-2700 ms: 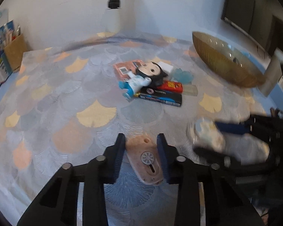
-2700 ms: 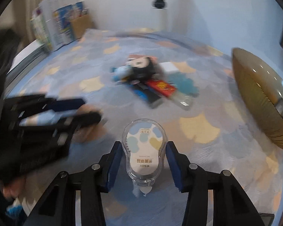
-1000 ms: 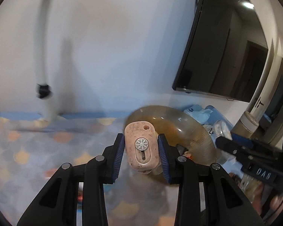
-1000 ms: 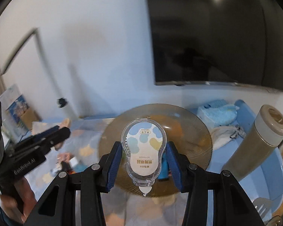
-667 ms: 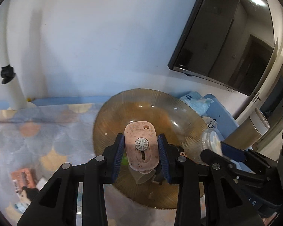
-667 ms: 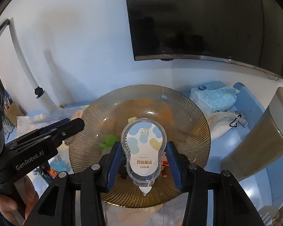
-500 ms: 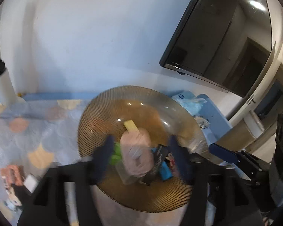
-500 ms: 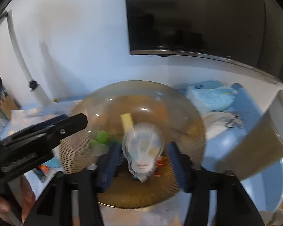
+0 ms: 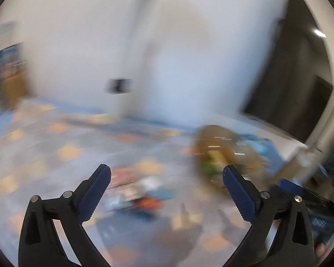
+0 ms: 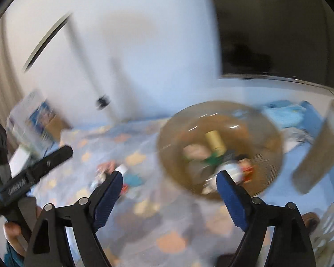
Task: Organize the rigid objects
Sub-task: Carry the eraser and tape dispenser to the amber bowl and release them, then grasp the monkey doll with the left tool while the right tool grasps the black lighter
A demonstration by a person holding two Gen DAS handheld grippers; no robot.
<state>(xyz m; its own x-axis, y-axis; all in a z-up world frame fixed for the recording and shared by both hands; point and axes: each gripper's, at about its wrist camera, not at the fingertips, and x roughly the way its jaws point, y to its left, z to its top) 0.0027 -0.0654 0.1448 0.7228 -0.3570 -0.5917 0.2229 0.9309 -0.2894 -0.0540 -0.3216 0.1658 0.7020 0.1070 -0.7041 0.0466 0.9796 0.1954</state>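
Both views are blurred by motion. My left gripper (image 9: 167, 174) has its jaws opening wide, with nothing between them. My right gripper (image 10: 169, 179) also has its jaws opening, and nothing sits between them. The amber ribbed glass bowl (image 10: 267, 129) stands right of centre in the right wrist view; it holds several small things, among them the pink oval item (image 10: 196, 151) and a white item (image 10: 231, 169). In the left wrist view the bowl (image 9: 211, 133) is to the right. A pile of small toys and boxes (image 9: 142, 197) lies on the patterned cloth ahead of the left gripper; the pile (image 10: 118, 173) shows in the right wrist view too.
A tall tan bottle (image 10: 318, 153) stands right of the bowl on a blue surface. Books and a cardboard box (image 10: 40, 120) sit at the far left by the white wall. A dark screen (image 10: 278, 26) hangs above. The left gripper's arm and a hand (image 10: 17, 200) show at the left edge.
Both grippers let go of their items, the pink oval one and the white round-topped one, over the bowl and opened. Both views have since swung left, away from the bowl toward the pile.
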